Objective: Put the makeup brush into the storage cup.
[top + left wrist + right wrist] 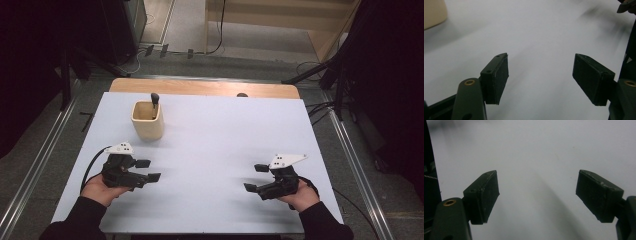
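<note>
Both your left tongs (148, 170) and right tongs (255, 177) gape apart, empty, low in frame; the cup (147, 120) upper left looks untouched, so everything remains.

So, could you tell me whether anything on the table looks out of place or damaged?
Nothing stands out. The cream cup stands upright on the white table with a dark-handled tool leaning inside it. No spill shows. The left claw and right claw are both open with nothing between them.
</note>
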A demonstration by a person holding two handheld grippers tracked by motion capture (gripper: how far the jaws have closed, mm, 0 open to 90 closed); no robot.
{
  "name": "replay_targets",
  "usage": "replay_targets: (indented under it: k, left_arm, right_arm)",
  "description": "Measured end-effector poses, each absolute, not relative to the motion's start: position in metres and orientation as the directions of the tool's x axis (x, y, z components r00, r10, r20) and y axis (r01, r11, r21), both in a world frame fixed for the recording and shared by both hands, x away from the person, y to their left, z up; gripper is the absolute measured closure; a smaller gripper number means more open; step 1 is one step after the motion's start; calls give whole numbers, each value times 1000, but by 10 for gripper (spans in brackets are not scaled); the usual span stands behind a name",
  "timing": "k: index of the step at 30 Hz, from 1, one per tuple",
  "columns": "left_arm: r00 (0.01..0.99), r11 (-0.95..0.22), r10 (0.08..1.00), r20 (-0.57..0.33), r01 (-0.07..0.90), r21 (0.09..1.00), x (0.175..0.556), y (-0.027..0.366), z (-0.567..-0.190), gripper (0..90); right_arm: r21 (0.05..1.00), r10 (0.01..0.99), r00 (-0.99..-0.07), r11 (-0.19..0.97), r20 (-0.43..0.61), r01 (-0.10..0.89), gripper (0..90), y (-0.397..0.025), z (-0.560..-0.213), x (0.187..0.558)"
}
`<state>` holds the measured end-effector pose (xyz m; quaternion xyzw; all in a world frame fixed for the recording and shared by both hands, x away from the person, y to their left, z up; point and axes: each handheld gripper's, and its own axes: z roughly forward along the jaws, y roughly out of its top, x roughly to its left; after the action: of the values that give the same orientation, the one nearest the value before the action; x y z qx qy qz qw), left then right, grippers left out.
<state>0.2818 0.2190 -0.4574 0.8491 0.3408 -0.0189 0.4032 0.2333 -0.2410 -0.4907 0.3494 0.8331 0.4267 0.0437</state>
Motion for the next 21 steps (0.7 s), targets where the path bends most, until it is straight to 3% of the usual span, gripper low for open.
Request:
replay_targets:
  k: [21]
  left_arm:
    - [780, -484, 548, -302, 591, 645, 280, 214, -467, 280]
  right_arm:
    - [740, 616, -754, 395, 226, 544, 198, -240, -491, 233]
